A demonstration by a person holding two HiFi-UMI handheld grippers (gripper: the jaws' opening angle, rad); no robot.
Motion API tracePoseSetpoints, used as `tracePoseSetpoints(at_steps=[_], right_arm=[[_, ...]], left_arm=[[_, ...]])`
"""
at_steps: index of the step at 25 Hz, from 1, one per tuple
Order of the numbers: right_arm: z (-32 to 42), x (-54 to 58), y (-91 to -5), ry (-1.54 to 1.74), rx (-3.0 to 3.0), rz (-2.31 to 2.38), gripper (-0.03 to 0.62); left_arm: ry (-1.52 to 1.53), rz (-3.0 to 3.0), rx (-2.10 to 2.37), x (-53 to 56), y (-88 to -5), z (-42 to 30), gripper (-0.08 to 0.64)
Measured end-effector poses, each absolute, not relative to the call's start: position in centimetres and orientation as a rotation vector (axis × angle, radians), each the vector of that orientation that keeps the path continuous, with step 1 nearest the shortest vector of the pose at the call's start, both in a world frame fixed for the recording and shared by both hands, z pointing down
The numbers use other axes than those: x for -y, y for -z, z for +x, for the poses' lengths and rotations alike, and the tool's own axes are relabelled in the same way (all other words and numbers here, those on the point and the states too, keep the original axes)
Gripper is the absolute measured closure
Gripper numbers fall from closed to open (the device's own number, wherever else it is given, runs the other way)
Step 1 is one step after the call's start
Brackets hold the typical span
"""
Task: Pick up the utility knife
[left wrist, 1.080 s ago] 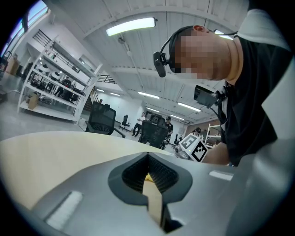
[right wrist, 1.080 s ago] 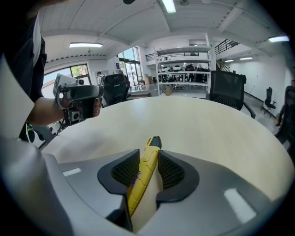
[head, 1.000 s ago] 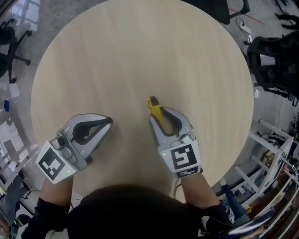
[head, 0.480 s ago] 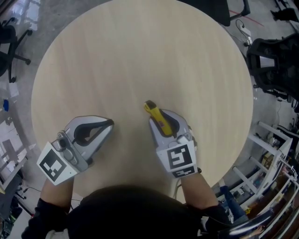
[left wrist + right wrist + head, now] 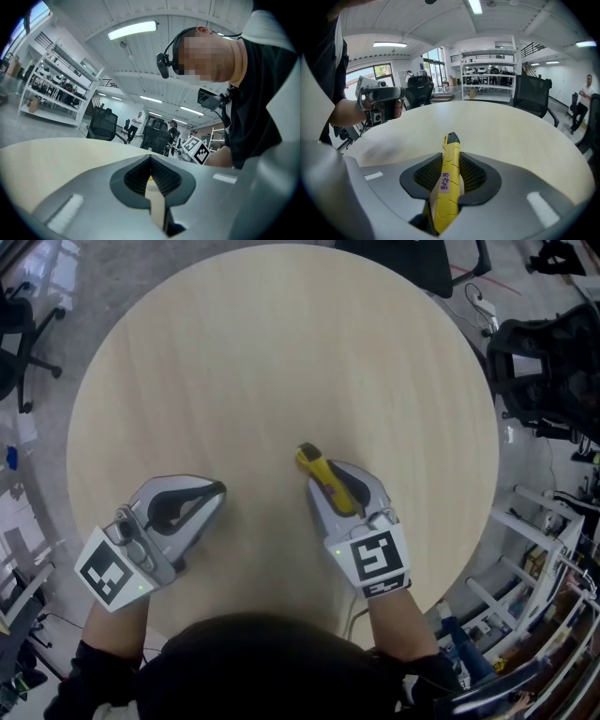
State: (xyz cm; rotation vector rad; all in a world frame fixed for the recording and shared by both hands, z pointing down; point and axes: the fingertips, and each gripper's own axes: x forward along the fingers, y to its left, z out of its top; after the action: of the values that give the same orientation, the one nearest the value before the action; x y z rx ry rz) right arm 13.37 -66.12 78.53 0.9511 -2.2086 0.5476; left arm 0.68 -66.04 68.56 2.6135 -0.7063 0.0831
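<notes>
While securing the pick-up, grips the yellow plastic utility knife [image 5: 446,180] lengthwise in the right tongs [image 5: 325,481], just tightened further onto its body, dark tip poking out ahead above the round pale wooden desk [image 5: 281,352]. Parks the left tongs [image 5: 217,490] closed and empty alongside, out of the way. Cannot confirm any gap under the knife; cannot see its butt end, buried in the housing.
</notes>
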Motion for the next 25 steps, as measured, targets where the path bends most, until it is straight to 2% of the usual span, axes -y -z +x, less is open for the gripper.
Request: tracePoseSetpoints(at_steps=[25], right_arm=[[15.7, 62.4, -60.0, -0.339, 2.282, 1.16, 0.463]], left_arm=[[0.067, 2.785, 0.753, 59.9, -52.1, -0.6, 0.566]])
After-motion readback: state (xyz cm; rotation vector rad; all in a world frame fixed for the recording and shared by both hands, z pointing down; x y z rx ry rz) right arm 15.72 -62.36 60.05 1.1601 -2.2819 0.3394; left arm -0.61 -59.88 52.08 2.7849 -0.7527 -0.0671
